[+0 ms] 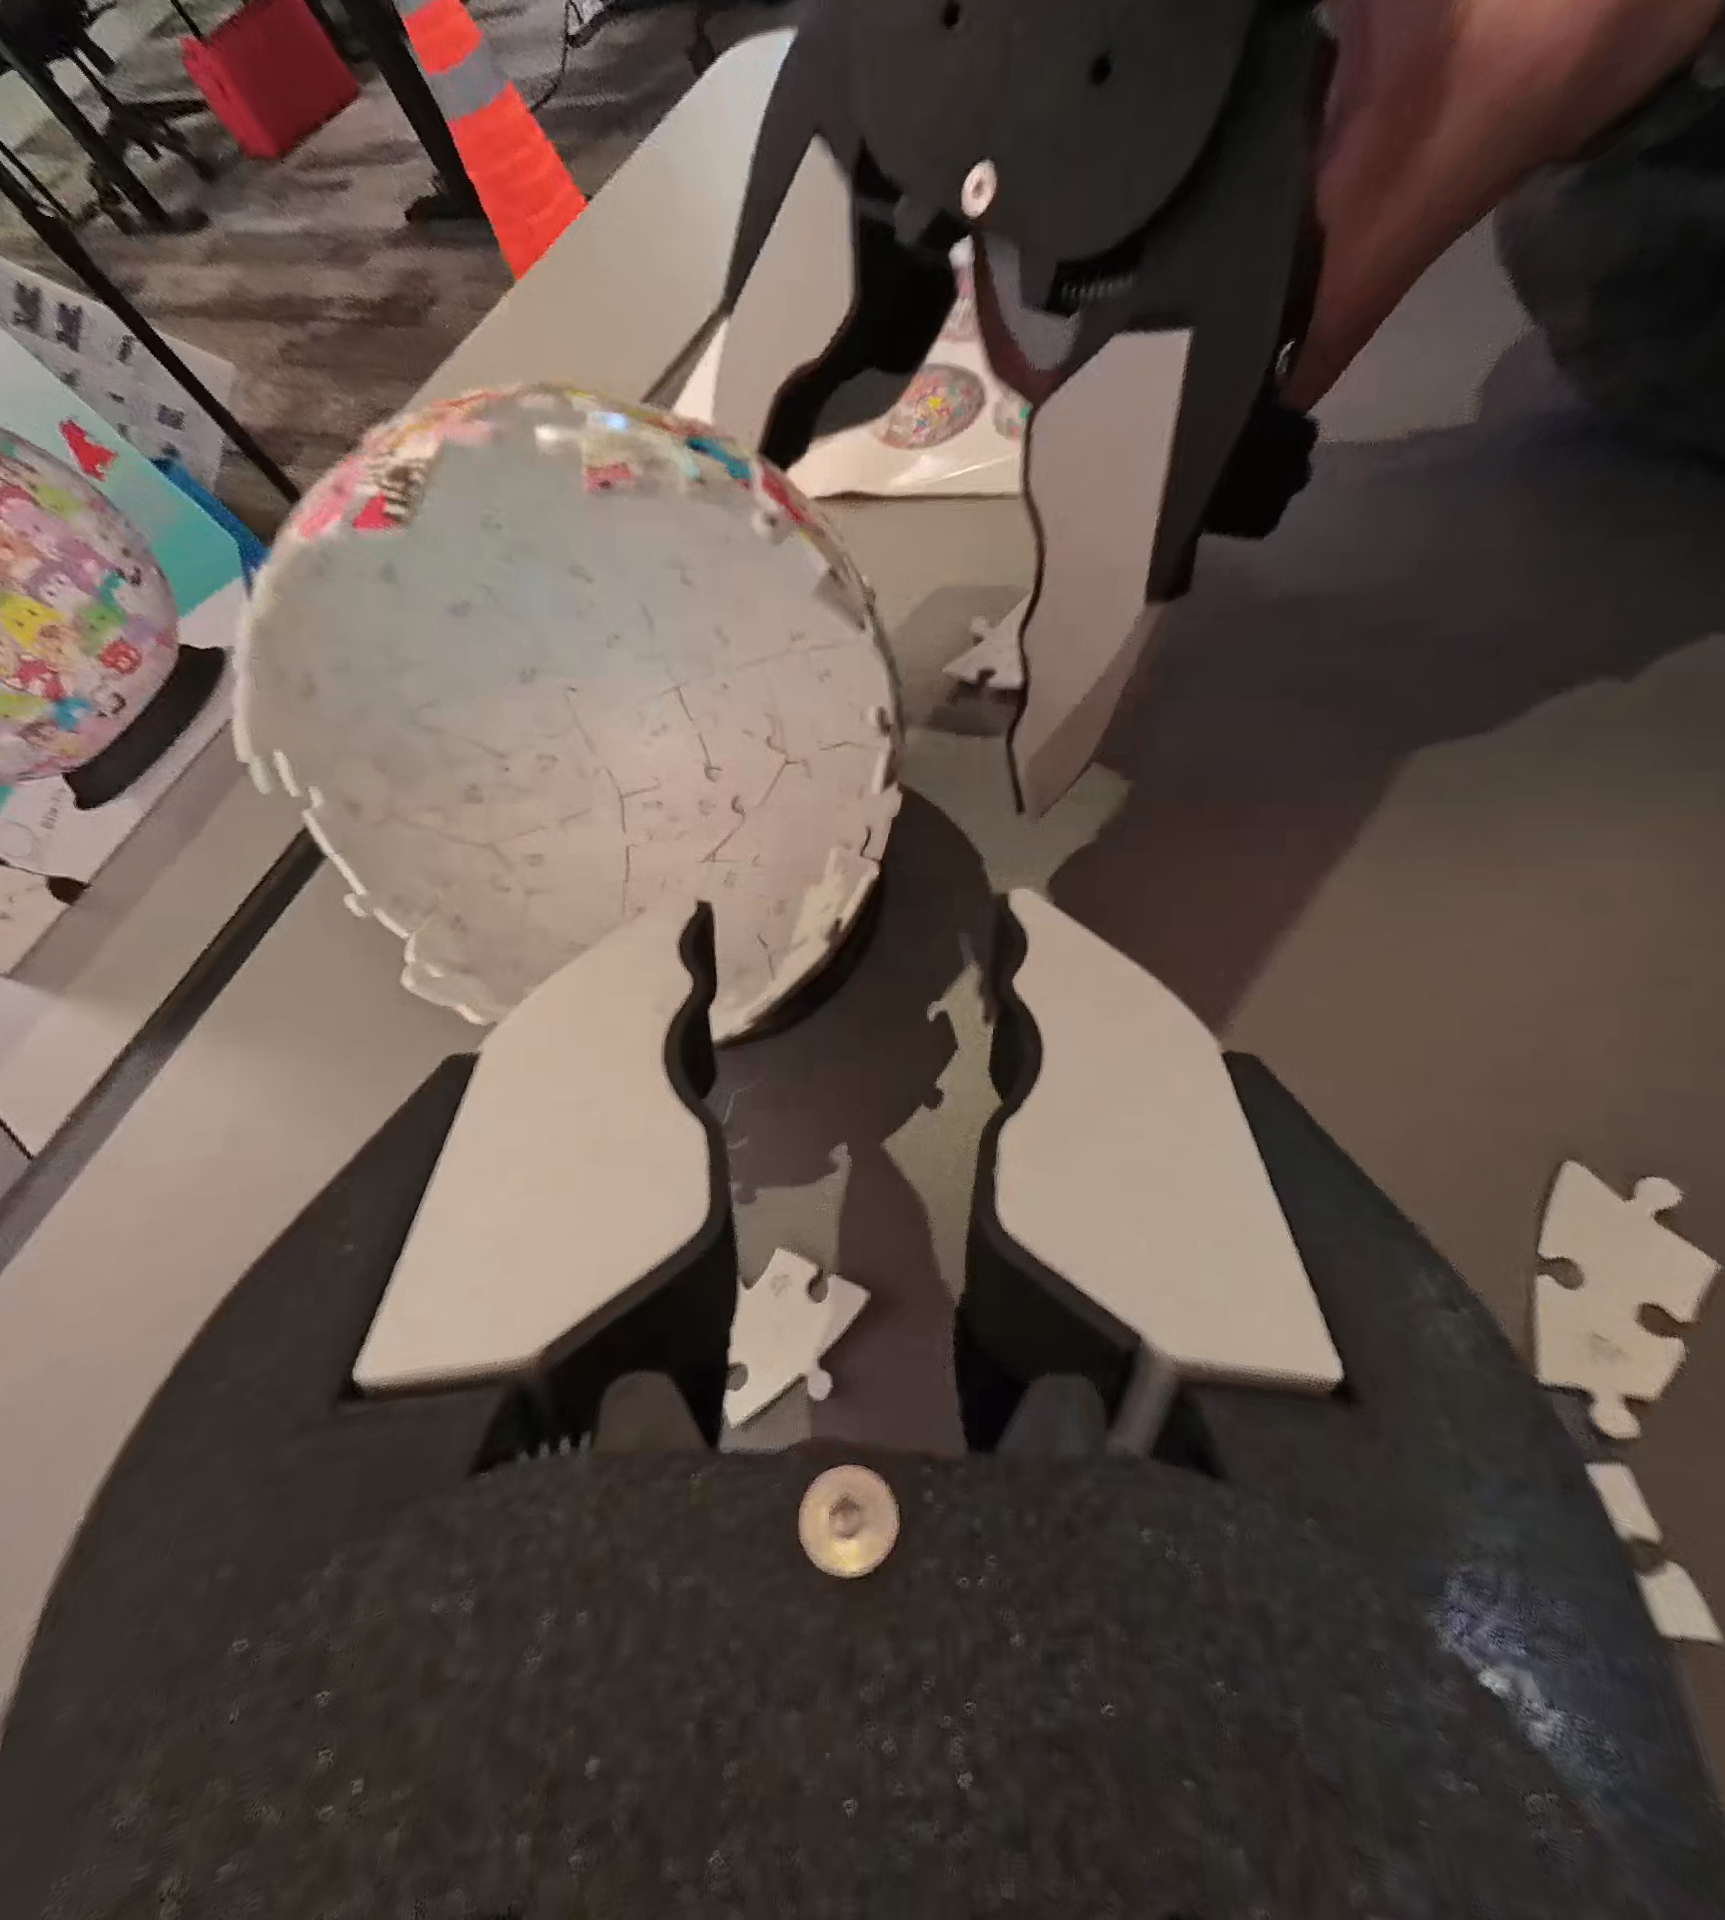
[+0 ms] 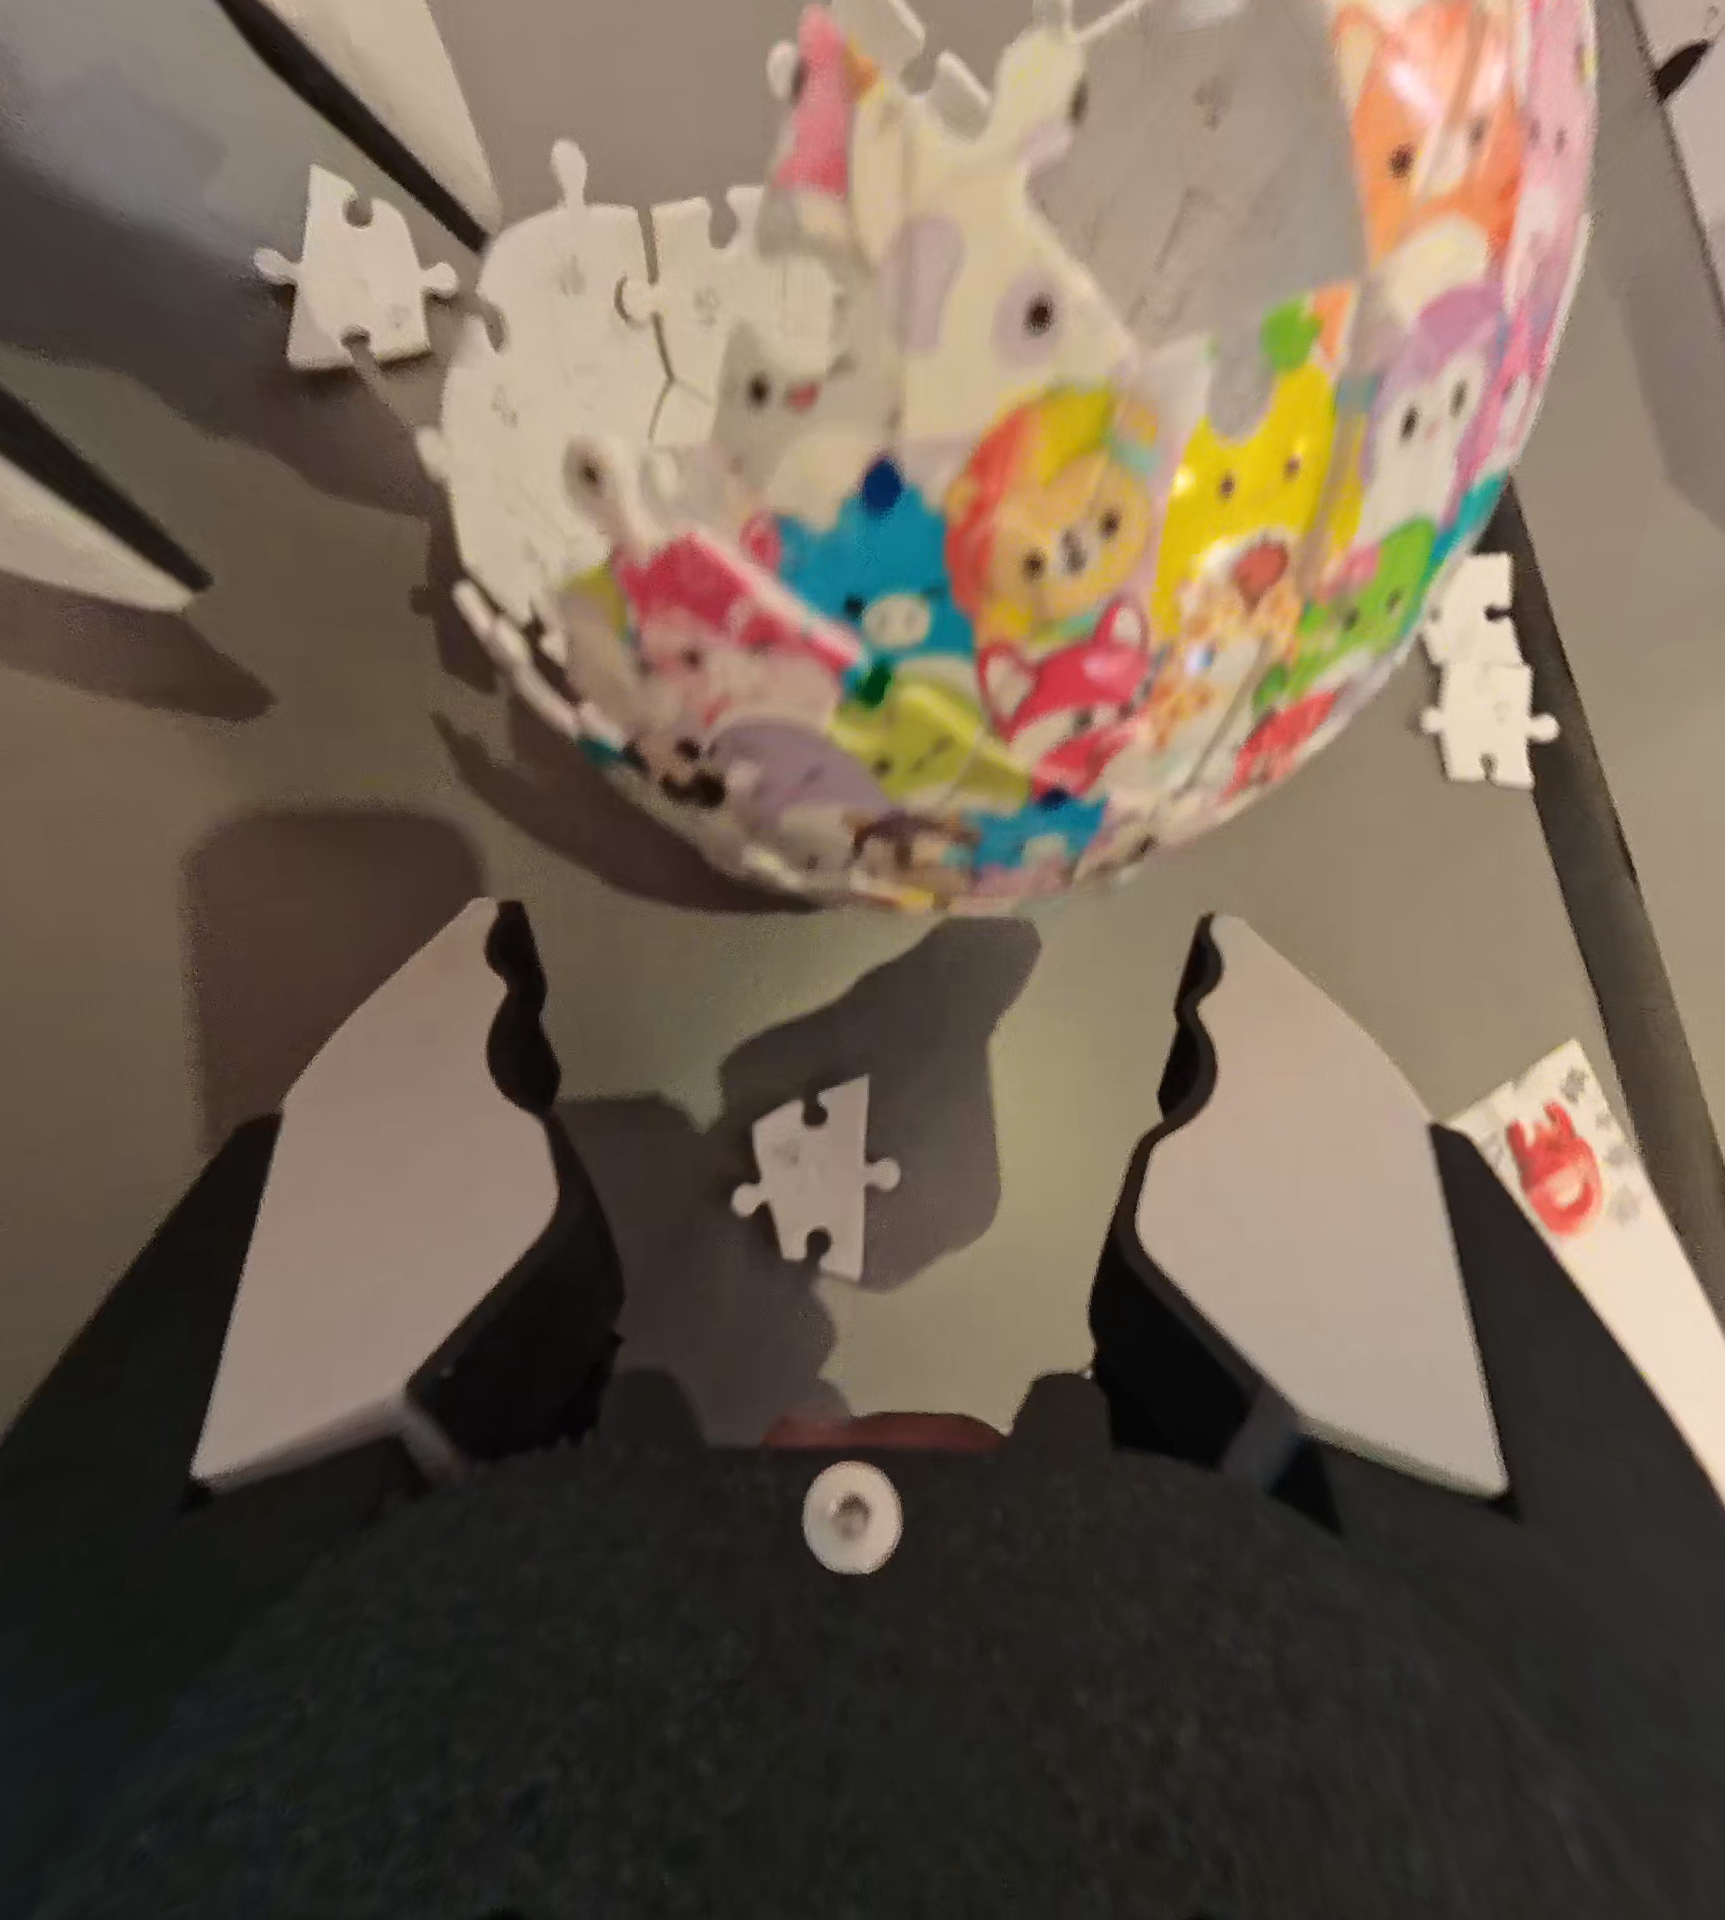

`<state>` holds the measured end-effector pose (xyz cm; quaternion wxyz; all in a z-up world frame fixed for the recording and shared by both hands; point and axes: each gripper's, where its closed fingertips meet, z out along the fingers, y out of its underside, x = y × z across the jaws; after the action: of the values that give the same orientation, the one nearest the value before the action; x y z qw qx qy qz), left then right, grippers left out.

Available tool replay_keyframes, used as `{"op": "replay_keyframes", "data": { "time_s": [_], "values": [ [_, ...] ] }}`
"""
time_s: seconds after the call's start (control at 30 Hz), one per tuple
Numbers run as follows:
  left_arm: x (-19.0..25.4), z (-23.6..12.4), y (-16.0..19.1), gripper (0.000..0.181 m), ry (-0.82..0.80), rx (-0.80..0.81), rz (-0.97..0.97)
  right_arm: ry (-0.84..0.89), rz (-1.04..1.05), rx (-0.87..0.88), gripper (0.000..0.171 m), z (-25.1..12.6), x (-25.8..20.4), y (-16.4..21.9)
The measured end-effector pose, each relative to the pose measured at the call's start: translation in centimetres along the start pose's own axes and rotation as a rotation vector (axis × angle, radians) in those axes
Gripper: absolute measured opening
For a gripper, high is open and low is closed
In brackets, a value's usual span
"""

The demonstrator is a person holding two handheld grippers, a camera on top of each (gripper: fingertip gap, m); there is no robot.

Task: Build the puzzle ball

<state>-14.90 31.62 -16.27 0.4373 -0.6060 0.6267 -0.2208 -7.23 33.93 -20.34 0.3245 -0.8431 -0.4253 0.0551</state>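
A grey table (image 1: 1460, 935) is strewn with loose white puzzle pieces: one piece (image 1: 796, 1330) is seen low between the fingers of the left gripper (image 1: 853, 935), a larger piece (image 1: 1616, 1288) lies off to its right, and another (image 1: 988, 655) lies beside the far gripper's finger. In the right wrist view a single piece (image 2: 816, 1184) lies face down on the table between the fingers of the right gripper (image 2: 853, 945), a further piece (image 2: 354, 275) is seen just beside the ball's open rim, and two more (image 2: 1476, 665) lie near the table's dark edge. A printed box (image 1: 16, 644) showing a finished ball stands at the left, a sheet of paper (image 1: 910, 436) with round pictures lies at the far side, and an orange cone (image 1: 494, 125) stands on the floor beyond. The left gripper is parted by a moderate gap and nothing is held in it; its left fingertip is seen against the lower edge of the puzzle ball (image 1: 567, 696), though contact cannot be judged. The right gripper is spread wide and is empty, with nothing touched. The half-built puzzle ball (image 2: 1045, 468) is set on a dark stand (image 1: 899, 935), its white inner surface turned toward the left gripper and its coloured outer shell toward the right. It stands just ahead of both sets of fingertips, a little left of centre for the left gripper and slightly right for the right.
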Motion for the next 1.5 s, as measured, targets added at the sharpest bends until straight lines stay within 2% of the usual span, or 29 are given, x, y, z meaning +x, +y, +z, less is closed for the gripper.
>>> {"op": "replay_keyframes", "data": {
  "time_s": [0.17,0.3,0.47,0.7,0.9,0.97,1.0,1.03,1.17,1.3,1.5],
  "values": [
    [0.0,2.1,1.1,0.045,-0.015,-0.199,0.106,0.066,0.066,0.029,0.108,-2.0,-1.1,1.3],
    [0.9,3.1,0.7,0.041,0.019,-0.285,0.215,0.079,0.105,0.057,0.108,-3.4,-1.9,1.9],
    [1.2,4.3,1.5,0.043,0.058,-0.399,0.196,0.061,0.146,0.098,0.108,-4.1,-2.3,2.7],
    [1.3,4.7,1.6,0.043,0.139,-0.468,0.163,0.01,0.161,0.146,0.107,-3.5,-2.5,2.9],
    [1.9,4.6,2.5,0.047,0.234,-0.552,0.22,-0.101,0.08,0.13,0.1,-1.6,-5.0,1.4],
    [2.1,4.4,2.7,0.05,0.27,-0.569,0.235,-0.154,0.052,0.141,0.088,-1.4,-6.2,1.0],
    [2.0,4.3,2.7,0.05,0.283,-0.57,0.239,-0.202,0.038,0.151,0.076,-1.4,-7.0,0.8],
    [1.9,4.0,2.7,0.049,0.292,-0.568,0.242,-0.235,0.027,0.169,0.07,-1.4,-7.6,0.4],
    [1.2,2.4,2.4,0.049,0.321,-0.518,0.212,-0.24,-0.057,0.213,0.072,-0.6,-8.4,-1.0],
    [-0.6,1.3,1.4,0.049,0.38,-0.434,0.08,-0.142,-0.234,0.157,0.059,0.7,-8.7,-0.7],
    [-1.8,1.5,-1.8,0.033,0.555,-0.27,-0.252,0.136,-0.471,0.125,0.044,1.3,-7.7,-2.2]
  ]
}}
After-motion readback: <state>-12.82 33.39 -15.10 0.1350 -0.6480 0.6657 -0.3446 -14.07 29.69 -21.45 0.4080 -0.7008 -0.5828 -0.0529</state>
